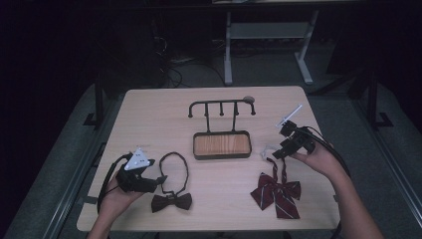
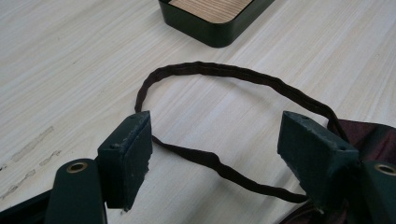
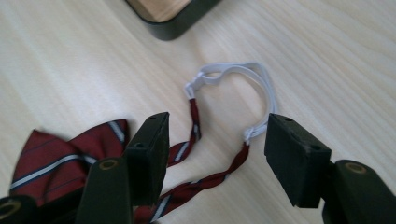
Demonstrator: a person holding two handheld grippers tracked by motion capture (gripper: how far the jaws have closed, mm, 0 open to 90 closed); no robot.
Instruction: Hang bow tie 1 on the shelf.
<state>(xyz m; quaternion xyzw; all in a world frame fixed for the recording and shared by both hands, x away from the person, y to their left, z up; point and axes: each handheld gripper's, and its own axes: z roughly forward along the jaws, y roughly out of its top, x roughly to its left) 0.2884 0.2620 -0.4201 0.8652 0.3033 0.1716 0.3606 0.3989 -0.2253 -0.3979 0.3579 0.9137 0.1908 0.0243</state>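
A dark brown bow tie (image 1: 171, 201) lies on the table near its front left, its neck strap (image 1: 175, 167) (image 2: 219, 74) looped toward the stand. My left gripper (image 1: 160, 179) (image 2: 217, 154) hovers just left of the strap, open, with the strap's near run lying between its jaws. A red striped bow tie (image 1: 277, 193) (image 3: 60, 151) lies at the front right, with a twisted red strap ending in a white elastic loop (image 1: 268, 150) (image 3: 243, 79). My right gripper (image 1: 278, 152) (image 3: 217, 154) is open over that strap, jaws straddling it.
A black stand with a wood-lined tray (image 1: 222, 154) (image 2: 215, 33) (image 3: 180, 24) and a rail of hooks (image 1: 221, 105) sits at the table's middle. The table edge runs close behind both forearms. Desk legs and cables lie on the floor beyond the far edge.
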